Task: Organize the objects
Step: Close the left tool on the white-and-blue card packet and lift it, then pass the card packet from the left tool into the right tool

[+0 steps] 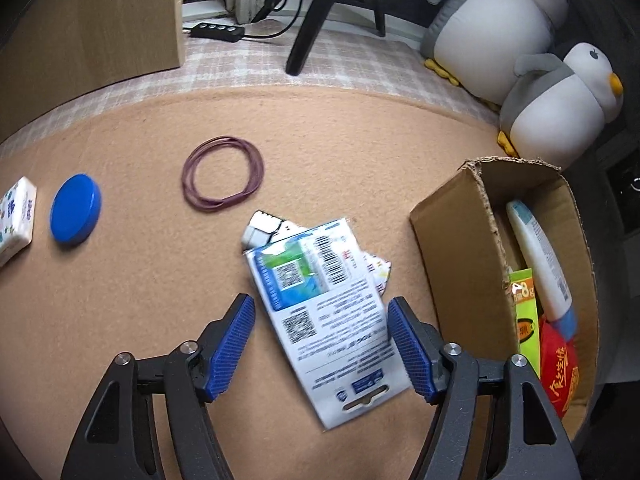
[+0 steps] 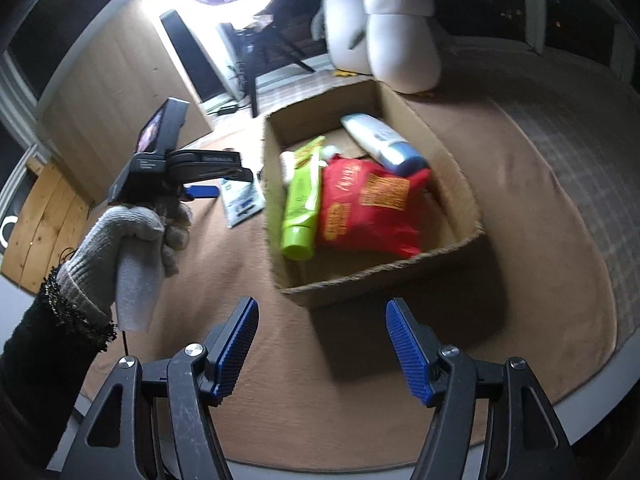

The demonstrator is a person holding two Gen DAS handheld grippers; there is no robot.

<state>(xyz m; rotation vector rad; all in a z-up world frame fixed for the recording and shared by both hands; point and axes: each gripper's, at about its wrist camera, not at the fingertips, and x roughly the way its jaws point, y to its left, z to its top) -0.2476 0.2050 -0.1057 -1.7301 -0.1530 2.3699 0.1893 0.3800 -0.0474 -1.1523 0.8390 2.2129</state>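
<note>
The left gripper (image 1: 321, 322) hangs spread wide over a flat white-and-blue packet (image 1: 320, 312) printed with barcodes and QR codes, lying on the tan mat (image 1: 320, 140) beside the cardboard box (image 1: 448, 248); its pads stand clear of it. The right gripper (image 2: 320, 326) is spread, empty, near the box

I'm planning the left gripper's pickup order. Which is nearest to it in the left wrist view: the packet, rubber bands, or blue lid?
1. Packet, between the left gripper's open fingers.
2. Rubber bands, beyond, slightly left.
3. Blue lid, far left.
</note>
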